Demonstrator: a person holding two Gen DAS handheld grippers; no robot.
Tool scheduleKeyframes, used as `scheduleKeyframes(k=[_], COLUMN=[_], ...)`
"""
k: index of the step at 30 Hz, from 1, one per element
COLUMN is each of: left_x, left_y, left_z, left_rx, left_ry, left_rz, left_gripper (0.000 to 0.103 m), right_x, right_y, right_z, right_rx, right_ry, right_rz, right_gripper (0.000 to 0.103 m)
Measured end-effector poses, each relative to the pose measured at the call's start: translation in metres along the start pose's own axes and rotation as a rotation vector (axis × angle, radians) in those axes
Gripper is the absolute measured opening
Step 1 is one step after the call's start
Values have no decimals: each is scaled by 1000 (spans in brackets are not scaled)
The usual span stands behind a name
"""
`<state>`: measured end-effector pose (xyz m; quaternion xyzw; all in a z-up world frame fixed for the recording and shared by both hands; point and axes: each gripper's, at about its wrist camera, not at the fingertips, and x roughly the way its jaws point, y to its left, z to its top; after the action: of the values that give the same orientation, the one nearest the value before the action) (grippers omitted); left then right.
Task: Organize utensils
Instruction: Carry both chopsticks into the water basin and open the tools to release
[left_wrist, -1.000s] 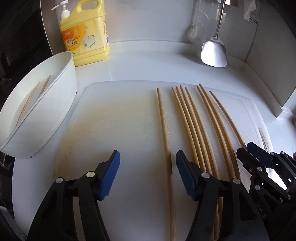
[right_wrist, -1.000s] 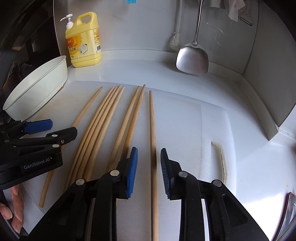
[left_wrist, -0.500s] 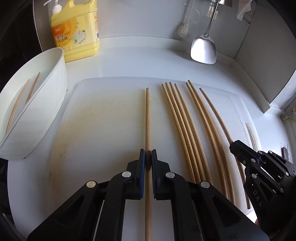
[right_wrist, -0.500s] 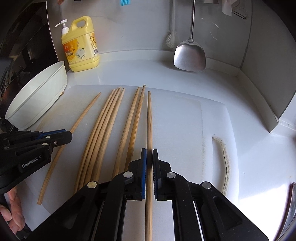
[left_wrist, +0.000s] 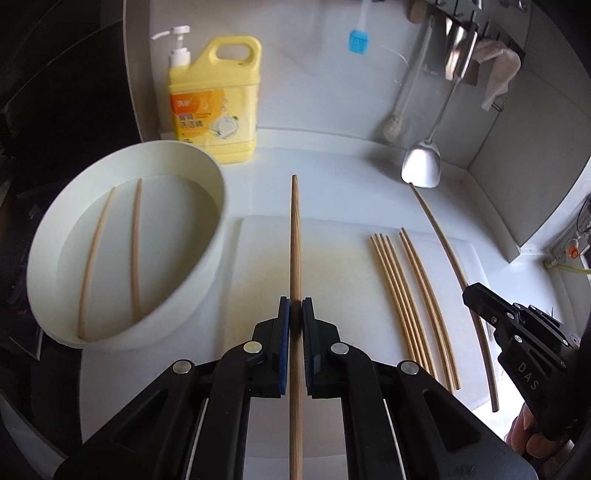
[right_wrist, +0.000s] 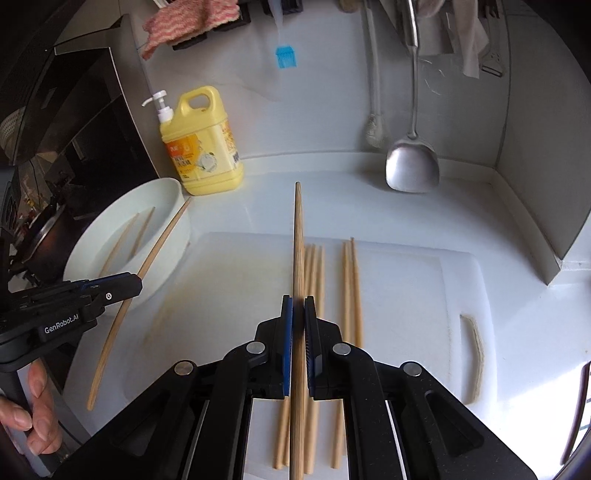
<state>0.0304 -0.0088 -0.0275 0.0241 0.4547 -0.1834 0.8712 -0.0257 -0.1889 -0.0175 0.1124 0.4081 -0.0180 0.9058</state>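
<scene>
Each gripper holds one wooden chopstick. In the left wrist view the left gripper (left_wrist: 295, 314) has its blue-padded jaws pinched onto a chopstick (left_wrist: 294, 236) that runs up the centre of the frame, its tip reaching past the far edge of the white cutting board (left_wrist: 332, 266). In the right wrist view the right gripper (right_wrist: 298, 314) has its jaws clamped in the same way on a second chopstick (right_wrist: 298, 240), also pointing up the middle of the frame. Both pairs of jaws have just been closing and now press on the sticks with no visible gap. Six more chopsticks lie on the board: a cluster of four (left_wrist: 397, 291) and, just to its right, a pair (left_wrist: 424, 291), in the right half of the left view. At the left of both views a white oval bowl (left_wrist: 218, 206) stands on the bench beside the board, with two chopsticks (left_wrist: 135, 251) lying inside it. In the right view the left gripper's chopstick crosses in front of the bowl's rim. Behind the bowl, against the back wall, stands a yellow detergent bottle (left_wrist: 214, 107) with a white pump. A metal spatula (left_wrist: 421, 166) hangs at the upper right, a blue silicone brush (left_wrist: 358, 42) hangs on the wall above, and a person's fingers (right_wrist: 33, 402) wrap the left gripper's handle at lower left.
</scene>
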Motion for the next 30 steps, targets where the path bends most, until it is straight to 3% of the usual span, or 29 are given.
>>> scheduleKeyframes(k=[9,16,24,30], left_x=[-39,-35,2,34], left_y=[102,172,216,229], left_z=[29,53,66,72], left_rx=[-96,-119,-136,-131], left_ry=[-83,-93,-40,9], left_rz=[75,111,92,69], left_gripper=[7,7,7,7], right_x=[22,66,125,155], right_y=[104,185,231,242], right_z=[57,93,99,99], right_rx=[-69,-102,-79,-67], right_ry=[-40,-10,89,142], right_rz=[155,261,271,223], right_gripper=[6,6,6,6])
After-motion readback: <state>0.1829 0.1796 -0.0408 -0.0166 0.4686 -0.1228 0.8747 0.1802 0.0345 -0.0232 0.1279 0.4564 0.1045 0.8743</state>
